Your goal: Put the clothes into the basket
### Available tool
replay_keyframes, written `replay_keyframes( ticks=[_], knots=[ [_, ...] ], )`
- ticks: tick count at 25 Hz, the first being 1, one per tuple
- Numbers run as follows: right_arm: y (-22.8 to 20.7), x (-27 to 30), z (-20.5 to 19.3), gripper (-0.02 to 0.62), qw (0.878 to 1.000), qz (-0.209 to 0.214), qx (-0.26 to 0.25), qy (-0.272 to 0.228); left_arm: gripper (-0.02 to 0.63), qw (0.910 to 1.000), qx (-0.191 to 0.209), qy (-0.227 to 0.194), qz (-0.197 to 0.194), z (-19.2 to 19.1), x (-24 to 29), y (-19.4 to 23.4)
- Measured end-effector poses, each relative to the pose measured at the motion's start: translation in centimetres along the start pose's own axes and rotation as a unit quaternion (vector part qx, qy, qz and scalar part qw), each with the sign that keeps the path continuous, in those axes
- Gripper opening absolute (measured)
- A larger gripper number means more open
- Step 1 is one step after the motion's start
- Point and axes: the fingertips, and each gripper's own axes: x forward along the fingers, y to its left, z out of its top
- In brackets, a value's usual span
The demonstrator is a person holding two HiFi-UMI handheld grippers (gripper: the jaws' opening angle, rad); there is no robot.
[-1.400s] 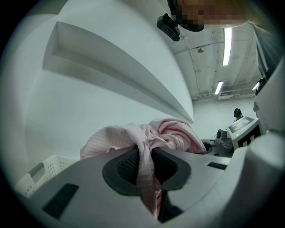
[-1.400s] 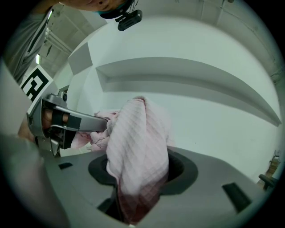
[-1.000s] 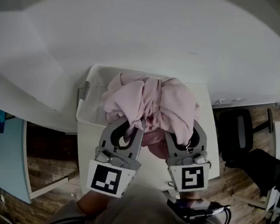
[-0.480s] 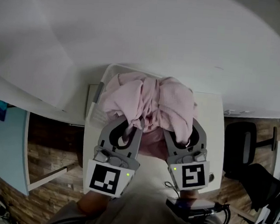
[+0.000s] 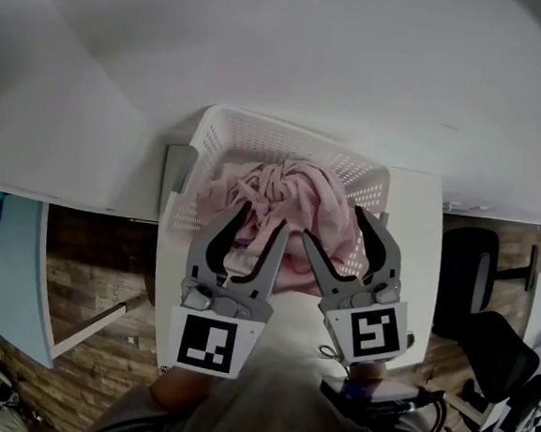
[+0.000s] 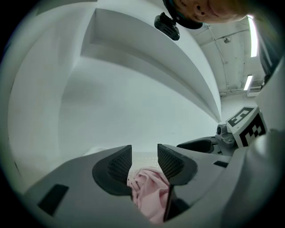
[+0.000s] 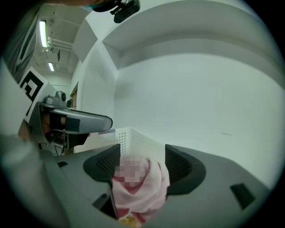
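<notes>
On the white rectangular table (image 5: 411, 223), at twelve o'clock from both tongs, the white perforated plastic basket (image 5: 222, 140) is seen with the crumpled pink cloth bundle (image 5: 292, 189) lying inside its walls. A fold is spread toward the six o'clock rim; whether it hangs over that rim cannot be told, since the tongs stand in front of it. The main step is therefore judged nearly done: the clothes are lowered into the basket and are being let go. No other garment is seen on the table, so little appears to be left beyond drawing the tongs clear.

The left gripper (image 5: 259, 221) is released. Its jaws have just been opening and are held apart, with pink cloth lying low between them but not pinched, as is shown in the left gripper view. The right gripper (image 5: 333, 227) is likewise released, its jaws having just been opening. Pink cloth is bunched in the gap between its pads in the right gripper view, and it is judged loose rather than clamped.

No brand, label or readable writing is found on the basket, the cloth or the table. Only black-and-white square marker patterns are borne on the cube of each gripper, and these are not letters.
</notes>
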Motion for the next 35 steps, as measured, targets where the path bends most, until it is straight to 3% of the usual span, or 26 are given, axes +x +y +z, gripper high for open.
replay_keyframes(
  ticks=[8, 11, 15, 19, 35],
  knots=[
    [0.6, -1.0, 0.2, 0.279, 1.0, -0.009, -0.011, -0.019, 0.173, 0.9998, 0.003, -0.019, -0.004, 0.6, -1.4, -0.6],
    [0.9, -2.1, 0.4, 0.188, 0.999, -0.022, -0.009, -0.035, 0.143, 0.9997, 0.007, -0.024, -0.006, 0.5, -2.2, -0.8],
    [1.6, -3.3, 0.4, 0.061, 0.998, -0.027, -0.006, -0.052, 0.054, 0.9994, 0.01, -0.033, 0.0, 0.1, -3.3, -0.9],
    [1.9, -4.9, 0.3, 0.038, 0.998, -0.029, 0.001, -0.064, 0.009, 0.9988, 0.017, -0.047, -0.005, 0.6, -4.2, -2.1],
    [1.3, -17.0, -0.3, 0.006, 0.988, -0.026, 0.038, -0.146, 0.008, 0.9949, 0.059, -0.082, 0.009, 1.3, -10.8, -12.9]
  ],
)
